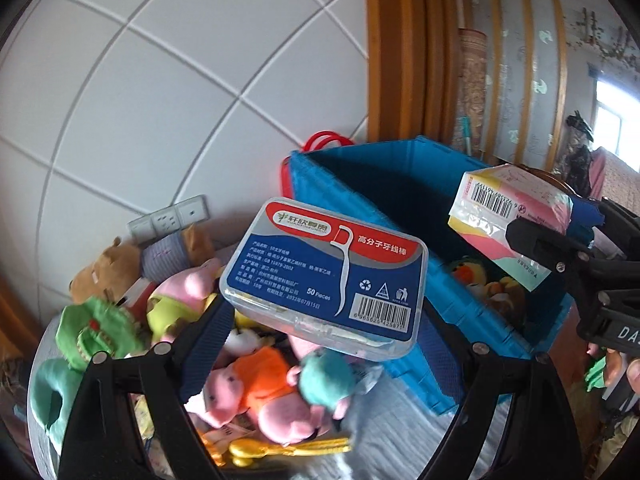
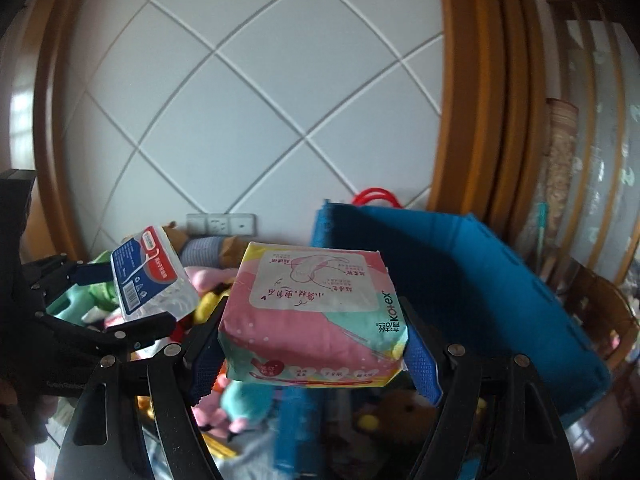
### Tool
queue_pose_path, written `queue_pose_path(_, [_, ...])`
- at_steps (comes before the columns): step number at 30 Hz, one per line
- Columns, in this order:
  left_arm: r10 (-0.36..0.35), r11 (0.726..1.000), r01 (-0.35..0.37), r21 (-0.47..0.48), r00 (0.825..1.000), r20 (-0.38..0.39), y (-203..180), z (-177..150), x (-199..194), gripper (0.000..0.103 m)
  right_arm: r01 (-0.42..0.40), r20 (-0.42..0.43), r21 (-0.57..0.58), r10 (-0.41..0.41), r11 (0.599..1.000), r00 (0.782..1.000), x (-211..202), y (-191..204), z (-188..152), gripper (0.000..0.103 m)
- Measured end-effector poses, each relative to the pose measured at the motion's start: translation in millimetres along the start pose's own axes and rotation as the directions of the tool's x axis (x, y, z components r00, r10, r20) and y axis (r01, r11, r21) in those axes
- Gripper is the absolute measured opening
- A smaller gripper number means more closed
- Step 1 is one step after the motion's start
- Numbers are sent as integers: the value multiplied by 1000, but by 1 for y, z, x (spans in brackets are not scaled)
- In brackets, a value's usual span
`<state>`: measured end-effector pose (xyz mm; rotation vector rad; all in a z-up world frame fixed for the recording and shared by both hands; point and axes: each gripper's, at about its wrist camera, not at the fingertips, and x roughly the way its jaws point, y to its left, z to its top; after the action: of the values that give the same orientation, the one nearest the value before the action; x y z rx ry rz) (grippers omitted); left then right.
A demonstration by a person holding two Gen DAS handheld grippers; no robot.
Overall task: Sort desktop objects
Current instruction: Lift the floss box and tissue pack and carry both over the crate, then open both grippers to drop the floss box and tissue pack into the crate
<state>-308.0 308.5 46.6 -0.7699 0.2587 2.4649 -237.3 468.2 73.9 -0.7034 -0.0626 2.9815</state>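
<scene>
My left gripper (image 1: 324,344) is raised above the desk (image 1: 376,424), fingers (image 1: 208,344) clamped on a clear plastic floss pick box (image 1: 324,280), blue-red label facing the camera, box tilted, held up in the air over the toy pile. From the right wrist view the same box (image 2: 150,276) sits left of frame between the black left fingers, tilted.

Below and left of it: plush toys heaped on the desk — a green toy (image 1: 96,332), a brown bear (image 1: 108,268), a pink toy in an orange shirt (image 1: 256,388), a teal one (image 1: 324,376) just beside it. White wall sockets (image 1: 170,218) on the tiled wall (image 1: 160,80) behind.

Middle to right: blue bin (image 1: 400,184) stands on the desk, open top, some plush toys inside at the bottom, red handles (image 1: 326,140) behind its far-left corner.

My right gripper (image 2: 316,356) is also lifted, fingers (image 2: 420,364) squeezing a pink-teal-yellow soft pad pack (image 2: 316,312) from both sides, pack roughly level, print upside down to the camera. In the left wrist view the pack (image 1: 508,216) hangs over the bin's right side, above its opening. Part of a hand (image 1: 620,372) shows at far right under the gripper body. Wooden frame (image 2: 460,100) on the wall at right.
</scene>
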Motion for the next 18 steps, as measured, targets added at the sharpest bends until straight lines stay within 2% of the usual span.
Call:
queue_pose_path(6, [-70, 996, 72, 46, 996, -51, -60, 35, 43, 89, 65, -39, 27, -64, 997, 997, 13, -66, -1, 77])
queue_pose_path(9, [-86, 994, 92, 51, 990, -116, -84, 52, 72, 89, 87, -110, 46, -81, 995, 991, 32, -101, -4, 77])
queue_pose_path(14, [-82, 993, 101, 68, 966, -244, -119, 73, 119, 89, 126, -243, 44, -112, 991, 964, 69, -148, -16, 77])
queue_pose_path(18, [-74, 991, 106, 76, 937, -343, -143, 78, 152, 89, 131, -311, 37, -114, 991, 944, 93, -169, -15, 77])
